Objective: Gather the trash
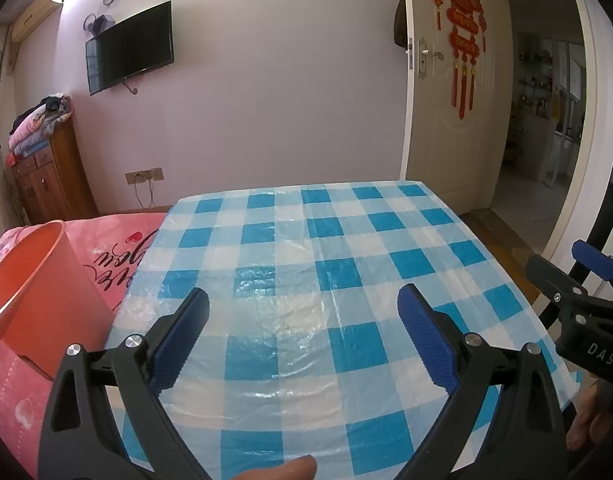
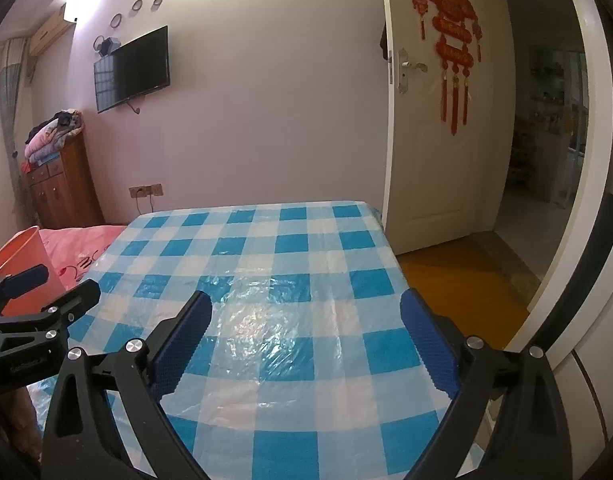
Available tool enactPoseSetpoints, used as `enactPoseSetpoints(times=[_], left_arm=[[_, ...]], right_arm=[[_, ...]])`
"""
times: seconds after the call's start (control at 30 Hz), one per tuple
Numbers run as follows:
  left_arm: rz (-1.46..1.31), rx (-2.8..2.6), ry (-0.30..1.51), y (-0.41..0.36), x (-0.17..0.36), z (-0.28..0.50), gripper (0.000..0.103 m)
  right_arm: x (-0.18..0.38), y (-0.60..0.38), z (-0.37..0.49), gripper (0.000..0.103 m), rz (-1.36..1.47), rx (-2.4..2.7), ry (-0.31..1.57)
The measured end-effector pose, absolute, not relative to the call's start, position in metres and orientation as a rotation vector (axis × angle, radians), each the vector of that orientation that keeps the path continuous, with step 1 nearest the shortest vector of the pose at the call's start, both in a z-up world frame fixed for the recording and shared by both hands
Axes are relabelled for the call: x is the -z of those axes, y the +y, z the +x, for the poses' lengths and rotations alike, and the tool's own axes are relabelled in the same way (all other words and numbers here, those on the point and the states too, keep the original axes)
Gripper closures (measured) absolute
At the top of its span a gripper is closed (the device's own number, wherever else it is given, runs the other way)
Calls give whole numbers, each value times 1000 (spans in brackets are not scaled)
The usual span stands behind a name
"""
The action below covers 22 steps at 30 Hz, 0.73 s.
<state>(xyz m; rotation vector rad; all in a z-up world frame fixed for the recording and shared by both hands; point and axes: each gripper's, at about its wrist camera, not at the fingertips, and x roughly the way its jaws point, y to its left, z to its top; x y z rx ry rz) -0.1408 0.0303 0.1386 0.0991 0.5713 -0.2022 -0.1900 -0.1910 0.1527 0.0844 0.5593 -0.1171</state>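
Left gripper [image 1: 302, 336] jaws spread wide, nothing between them; right gripper [image 2: 306, 344] the same. Both hang over the counter under a glossy, wrinkled blue-and-white checked plastic cloth [image 1: 346, 248], bare surface all the way to its far edge. No loose trash visible on it. Orange round plastic bin [image 1: 38, 288] sits just off the counter's left edge, on the pink printed bed cover [image 1: 118, 248], rim open. Right edge drops to the orange-brown wood floor [image 2: 458, 280], open space to the white door [image 2: 430, 152], which stands ajar.
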Motion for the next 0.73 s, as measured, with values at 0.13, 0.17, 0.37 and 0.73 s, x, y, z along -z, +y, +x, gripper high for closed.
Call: enactPoseSetpoints(times=[0.13,0.17,0.37,0.73], left_arm=[[98,205,583,30,-134,-137,8],[97,206,586,30,-132,-136,8],[78,202,603,31,-120,-125,8],[70,102,817,16,-49,-64,8]], right_arm=[[-148,-191,-187,9,89,114,573],[-146,-190,-186,9,91,113,578],[-129,-191,-170,9,96,100,624],[-67,-194,-108,9,104,88,835]])
